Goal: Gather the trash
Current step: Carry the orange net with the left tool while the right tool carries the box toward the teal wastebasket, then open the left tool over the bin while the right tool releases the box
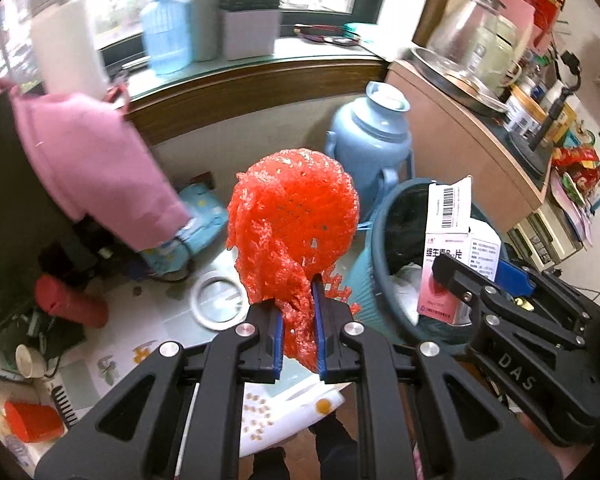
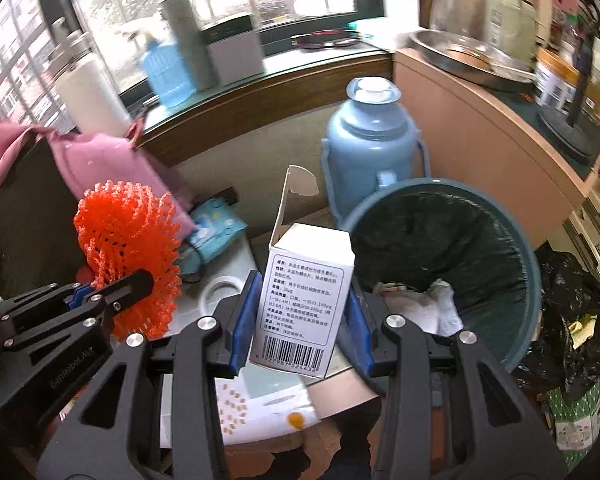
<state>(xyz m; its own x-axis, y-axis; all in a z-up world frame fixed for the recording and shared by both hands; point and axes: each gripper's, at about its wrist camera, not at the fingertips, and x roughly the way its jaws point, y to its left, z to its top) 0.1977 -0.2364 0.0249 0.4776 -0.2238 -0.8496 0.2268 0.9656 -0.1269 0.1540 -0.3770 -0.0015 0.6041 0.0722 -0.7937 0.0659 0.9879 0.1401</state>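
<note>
Trash: red foam net [image 1: 292, 220] pinched in left gripper [image 1: 296, 316] jaws at frame centre; medicine box [image 2: 304, 304] clamped by right gripper [image 2: 300, 320].
Risk: both are short of the bin [image 2: 532, 264] at right; net may snag on release.

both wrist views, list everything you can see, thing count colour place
foam fruit net: 1, orange-red, clamped in the left gripper
medicine box: 1, white with barcode, top flap open, clamped in the right gripper
trash bin: 1, teal with dark liner, crumpled white paper inside, right of the box
thermos jug: 1, light blue, behind the bin
water bottle: 1, blue, on the windowsill
cloth: 1, pink, draped at left
tape ring: 1, white, on the table
cup: 1, red, lower left
left gripper: black, blue pads, shut on the net
right gripper: black, blue pads, shut on the box
</note>
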